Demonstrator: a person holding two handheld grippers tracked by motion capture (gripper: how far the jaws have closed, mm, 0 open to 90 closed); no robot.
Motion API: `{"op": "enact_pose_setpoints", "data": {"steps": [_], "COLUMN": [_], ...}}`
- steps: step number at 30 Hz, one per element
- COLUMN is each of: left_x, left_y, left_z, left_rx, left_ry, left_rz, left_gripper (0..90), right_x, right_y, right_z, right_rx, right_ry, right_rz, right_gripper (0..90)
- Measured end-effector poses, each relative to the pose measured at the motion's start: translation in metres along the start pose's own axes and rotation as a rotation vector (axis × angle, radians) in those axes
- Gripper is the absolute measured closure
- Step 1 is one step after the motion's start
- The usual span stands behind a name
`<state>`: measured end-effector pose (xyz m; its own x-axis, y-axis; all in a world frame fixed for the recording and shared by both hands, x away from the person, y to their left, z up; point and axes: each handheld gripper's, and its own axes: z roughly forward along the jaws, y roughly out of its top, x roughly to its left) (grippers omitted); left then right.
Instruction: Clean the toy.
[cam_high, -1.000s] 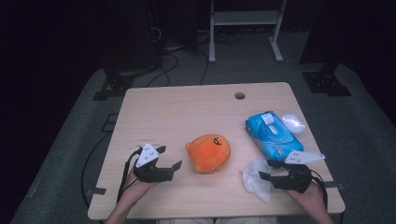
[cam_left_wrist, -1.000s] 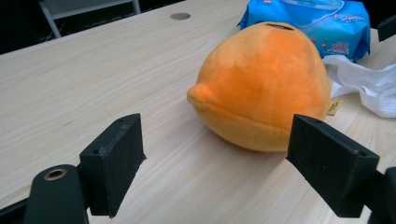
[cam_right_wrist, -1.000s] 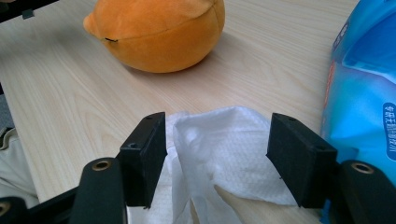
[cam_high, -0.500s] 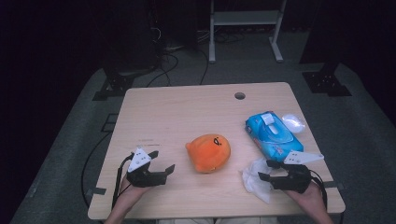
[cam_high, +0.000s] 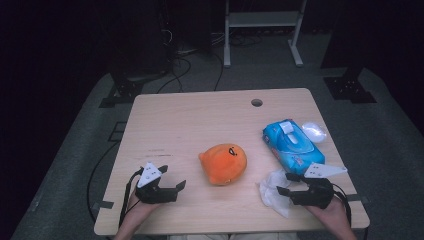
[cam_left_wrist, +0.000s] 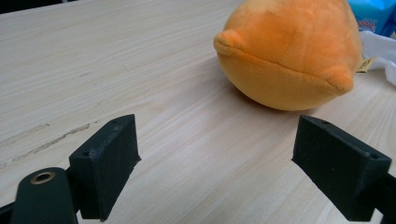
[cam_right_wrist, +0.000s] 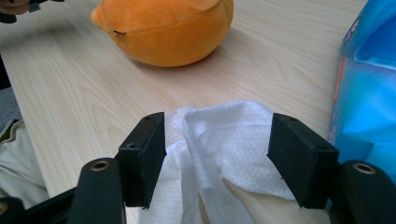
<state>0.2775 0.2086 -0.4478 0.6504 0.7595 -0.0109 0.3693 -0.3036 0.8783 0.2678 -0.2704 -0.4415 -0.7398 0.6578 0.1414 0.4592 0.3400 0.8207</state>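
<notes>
1. Orange plush toy (cam_high: 223, 163) sits mid-desk (cam_high: 200, 120).
2. Left gripper (cam_high: 175, 181) gapes wide beside it, empty.
3. Right gripper (cam_high: 284, 183), jaws parted, straddles the crumpled white wipe (cam_high: 272, 192) near the blue wipes pack (cam_high: 292, 145).

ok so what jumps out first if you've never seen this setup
The bright orange plush toy at the middle of the wooden table grabs the eye first. Next comes the blue wipes pack to its right, with a crumpled white wipe lying between the open jaws of the right hand-held gripper.

Matt pale wood-grain table (cam_high: 200, 120), fuzzy orange plush toy (cam_high: 223, 163), crinkly embossed white wipe (cam_right_wrist: 219, 140), glossy blue plastic pack (cam_high: 292, 146).
</notes>
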Motion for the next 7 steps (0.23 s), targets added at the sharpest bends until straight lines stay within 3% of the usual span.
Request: {"op": "enact_pose_setpoints", "data": {"steps": [7], "left_x": [-0.0006], "left_y": [-0.0033], "left_z": [0.0002], "left_rx": [0.021], "left_ry": [0.015], "left_rz": [0.017], "left_gripper": [12.6], "right_x": [0.0031], "right_y": [0.0013], "right_z": [0.0011], "right_rx": [-0.011], "right_ry": [0.010], "right_rz": [-0.004], "right_gripper": [34.8]}}
